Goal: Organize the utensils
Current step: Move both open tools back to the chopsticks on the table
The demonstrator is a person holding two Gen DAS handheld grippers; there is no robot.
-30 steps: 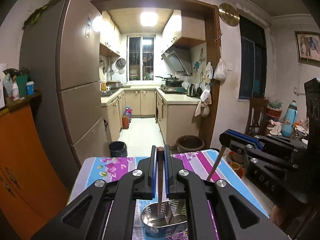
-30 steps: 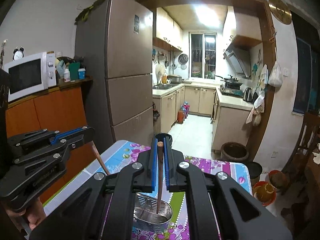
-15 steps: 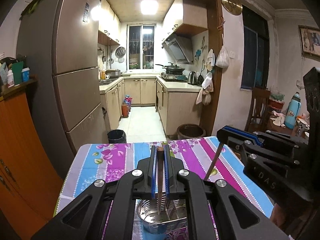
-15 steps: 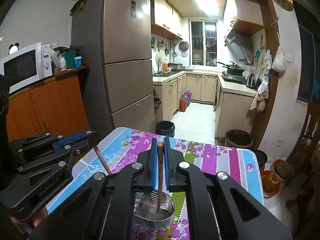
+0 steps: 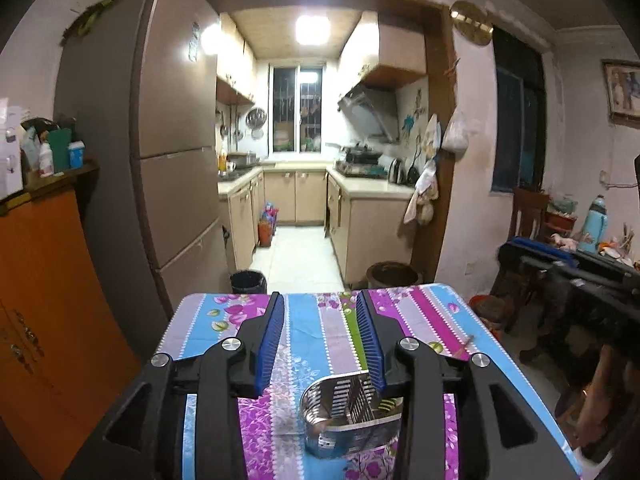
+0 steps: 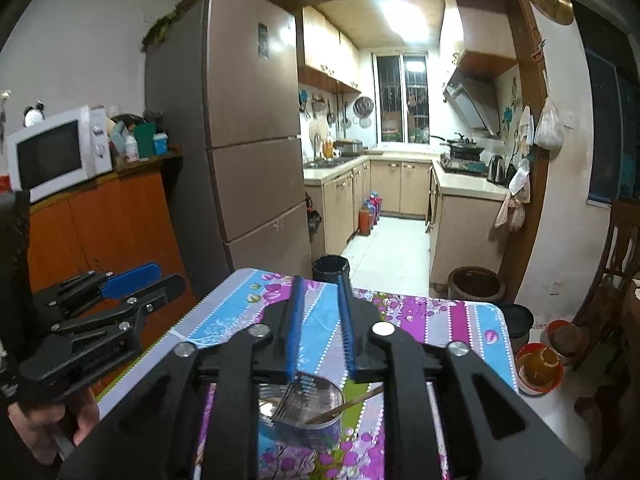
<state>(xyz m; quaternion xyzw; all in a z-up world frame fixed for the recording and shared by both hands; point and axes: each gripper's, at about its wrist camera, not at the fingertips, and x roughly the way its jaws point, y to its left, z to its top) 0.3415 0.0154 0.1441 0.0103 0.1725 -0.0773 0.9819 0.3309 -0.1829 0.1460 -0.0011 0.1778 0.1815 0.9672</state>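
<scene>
Left gripper (image 5: 322, 336) jaws wide, empty; right gripper (image 6: 321, 320) jaws parted, empty. Both chopsticks gripped 0.5 s ago now released: one chopstick (image 6: 347, 403) leans in the steel holder (image 6: 304, 412) on floral tablecloth (image 5: 316, 328). Holder partly hidden behind fingers; second chopstick hard to make out
</scene>
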